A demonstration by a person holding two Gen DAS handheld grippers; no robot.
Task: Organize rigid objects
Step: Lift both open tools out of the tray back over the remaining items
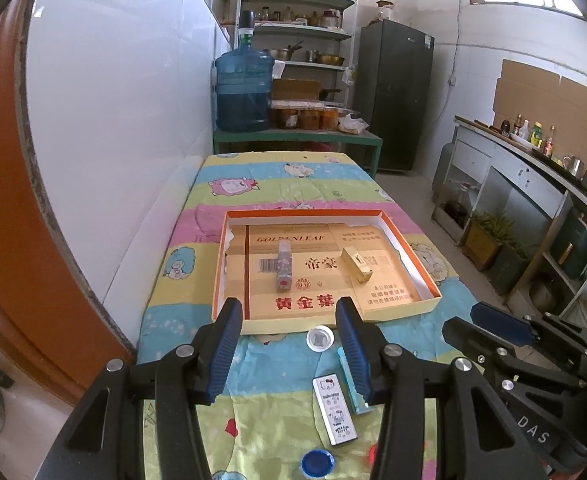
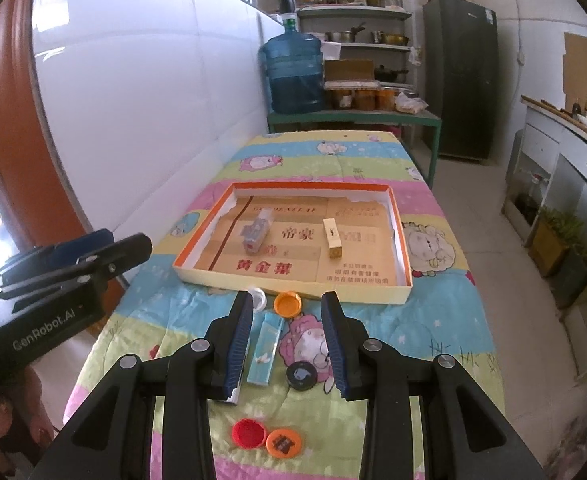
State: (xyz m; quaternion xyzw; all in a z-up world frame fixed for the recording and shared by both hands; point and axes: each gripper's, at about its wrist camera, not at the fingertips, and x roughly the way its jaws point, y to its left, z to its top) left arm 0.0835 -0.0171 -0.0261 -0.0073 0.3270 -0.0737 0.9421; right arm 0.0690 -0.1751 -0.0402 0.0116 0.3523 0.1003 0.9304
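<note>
A shallow cardboard tray (image 1: 413, 252) (image 2: 399, 236) with an orange rim lies on the patterned cloth. Inside it rest a patterned lighter (image 1: 284, 266) (image 2: 256, 233) and a gold lighter (image 1: 356, 265) (image 2: 335, 238). My left gripper (image 1: 289, 356) hangs open above the cloth just short of the tray's near wall. A white cartoon lighter (image 1: 335, 410) and a turquoise lighter (image 1: 353, 388) (image 2: 266, 348) lie by its right finger. My right gripper (image 2: 287, 346) is open, with the turquoise lighter and a black cap (image 2: 301, 376) on the cloth between its fingers. Neither gripper holds anything.
Bottle caps are scattered on the cloth: a clear one (image 1: 319, 338) (image 2: 258, 298), orange (image 2: 287, 304), blue (image 1: 317, 463), red (image 2: 248, 433), orange-brown (image 2: 283, 444). A white wall runs along the left. A water jug (image 1: 244, 88) and shelves stand beyond the table.
</note>
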